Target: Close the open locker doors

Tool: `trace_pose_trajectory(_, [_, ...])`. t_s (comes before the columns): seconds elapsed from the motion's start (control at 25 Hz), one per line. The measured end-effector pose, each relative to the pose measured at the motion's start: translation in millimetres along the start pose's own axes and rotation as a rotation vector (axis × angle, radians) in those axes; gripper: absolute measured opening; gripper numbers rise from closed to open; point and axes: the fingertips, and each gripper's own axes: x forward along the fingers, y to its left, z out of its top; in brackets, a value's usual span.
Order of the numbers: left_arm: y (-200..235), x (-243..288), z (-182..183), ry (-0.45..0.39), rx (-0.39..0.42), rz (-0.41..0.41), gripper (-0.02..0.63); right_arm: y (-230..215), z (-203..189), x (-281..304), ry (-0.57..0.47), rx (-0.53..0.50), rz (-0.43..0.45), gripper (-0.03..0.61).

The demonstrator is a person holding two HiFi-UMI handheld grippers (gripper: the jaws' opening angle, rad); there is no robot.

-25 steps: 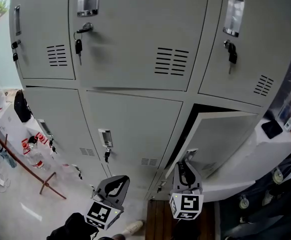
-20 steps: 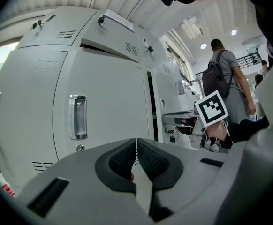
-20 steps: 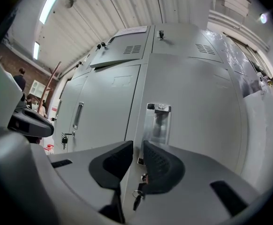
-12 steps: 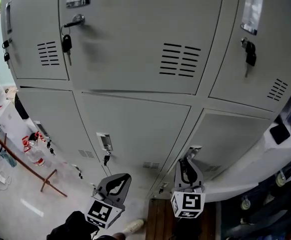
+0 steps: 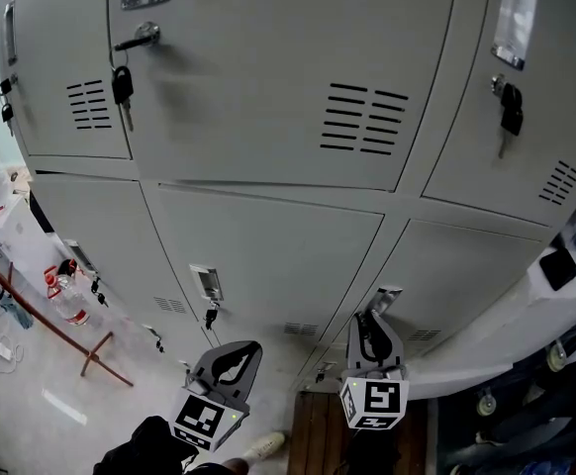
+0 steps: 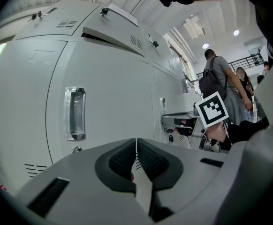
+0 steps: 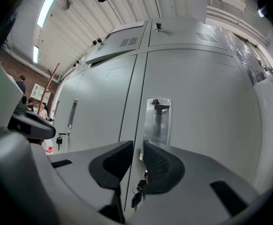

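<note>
My left tongs are pinched together, empty; my right tongs stand a crack apart, empty. Ahead of the right, the lower door looks flush. Above and between both, the upper door hangs ajar, its latch side nearer my left, I judge.

Pale floor underfoot; ribbed white ceiling with strip light overhead; brick wall beyond.
</note>
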Motion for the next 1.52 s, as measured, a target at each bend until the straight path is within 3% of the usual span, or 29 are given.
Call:
trace_pose_trajectory(0.36, [-11.6, -16.8, 6.9, -0.026, 0.004, -0.012, 0.029, 9.1, 10.5, -31.2, -0.001, -0.005, -0.01, 0.081])
trace_pose_trajectory(0.84, [-37.5, -76.7, 20.2, -0.073, 0.025, -0.028, 0.029, 48.2, 25.8, -132.4, -0.027, 0.01, -0.04, 0.071])
trace_pose_trajectory(1.32, [-71.8, -147.7, 14.4, -0.088, 0.038, -0.061, 0.029, 98.5, -5.9, -235.4, 0.043, 0.092, -0.075, 0.035])
trace_pose_trajectory(1.52, [-79.7, -173.4, 8.0, -0.086, 0.031, -0.068, 0.029, 113.4, -19.8, -267.3, 0.077, 0.078, -0.09, 0.029])
